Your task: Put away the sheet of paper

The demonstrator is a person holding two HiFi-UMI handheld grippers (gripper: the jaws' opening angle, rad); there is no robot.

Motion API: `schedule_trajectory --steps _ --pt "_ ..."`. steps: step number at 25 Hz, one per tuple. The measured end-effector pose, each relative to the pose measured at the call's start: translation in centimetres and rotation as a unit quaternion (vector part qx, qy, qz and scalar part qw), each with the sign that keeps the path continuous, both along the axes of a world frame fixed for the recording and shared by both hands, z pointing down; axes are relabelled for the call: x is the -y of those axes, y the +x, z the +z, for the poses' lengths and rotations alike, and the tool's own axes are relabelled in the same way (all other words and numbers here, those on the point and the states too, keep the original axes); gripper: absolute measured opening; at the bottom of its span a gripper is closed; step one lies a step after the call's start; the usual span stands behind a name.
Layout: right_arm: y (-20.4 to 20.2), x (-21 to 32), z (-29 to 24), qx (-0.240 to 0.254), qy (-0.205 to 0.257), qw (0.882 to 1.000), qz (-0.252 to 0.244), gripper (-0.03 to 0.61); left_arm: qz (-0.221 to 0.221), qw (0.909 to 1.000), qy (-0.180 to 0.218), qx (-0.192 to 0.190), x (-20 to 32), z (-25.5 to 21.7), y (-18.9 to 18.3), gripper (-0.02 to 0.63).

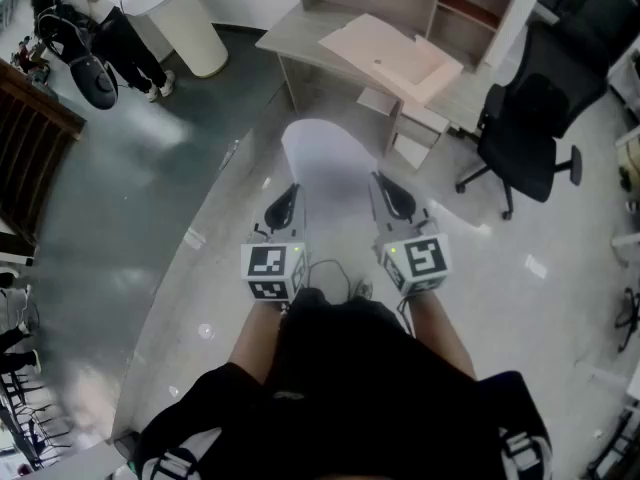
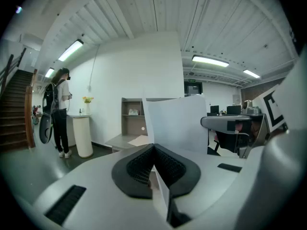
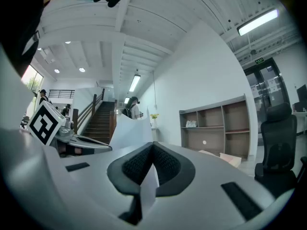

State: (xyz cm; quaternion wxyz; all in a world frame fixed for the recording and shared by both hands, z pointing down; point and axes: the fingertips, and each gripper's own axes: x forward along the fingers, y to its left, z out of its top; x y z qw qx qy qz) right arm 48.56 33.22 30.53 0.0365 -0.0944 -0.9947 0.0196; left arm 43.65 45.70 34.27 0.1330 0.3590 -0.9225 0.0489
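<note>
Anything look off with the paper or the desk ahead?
The sheet of paper is pinched in the left tongs and the right tongs, no tear showing. On the desk ahead, a pale flat board lies skewed across the top.

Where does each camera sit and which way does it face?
Head view: on the person's head, looking steeply down at the sheet of paper between left gripper and right gripper; forearms show.
Left gripper view: rides the left gripper, looks along its shut fingers toward a shelf unit.
Right gripper view: rides the right gripper, past its fingers faces a staircase and that shelf unit.
All three show the paper.
</note>
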Motion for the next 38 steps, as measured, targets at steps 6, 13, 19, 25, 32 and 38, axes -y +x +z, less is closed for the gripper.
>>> schedule_trajectory --steps 6,13,19,25,32,38 --pt "2.3 2.1 1.5 0.008 -0.027 1.000 -0.012 0.017 0.022 0.9995 -0.023 -0.008 3.5 1.8 2.5 0.046" --pt "2.9 3.3 3.8 0.000 -0.045 0.999 -0.008 0.017 0.025 0.9985 -0.046 -0.018 4.4 3.0 2.8 0.045" --pt "1.1 4.1 5.3 -0.013 -0.042 0.999 0.019 0.017 0.051 0.9974 -0.043 -0.028 5.6 5.0 0.8 0.046" --pt "-1.0 5.4 6.3 -0.045 -0.018 0.998 0.036 0.017 0.067 0.9967 -0.024 -0.039 7.2 6.3 -2.8 0.044" --pt "-7.3 6.1 7.3 -0.077 -0.019 0.995 0.055 0.017 0.088 0.9935 -0.023 -0.068 8.0 7.6 -8.7 0.044" --pt "-14.6 4.0 8.1 -0.093 -0.007 0.995 0.024 0.017 0.081 0.9941 -0.025 -0.068 6.8 8.1 -15.5 0.044"
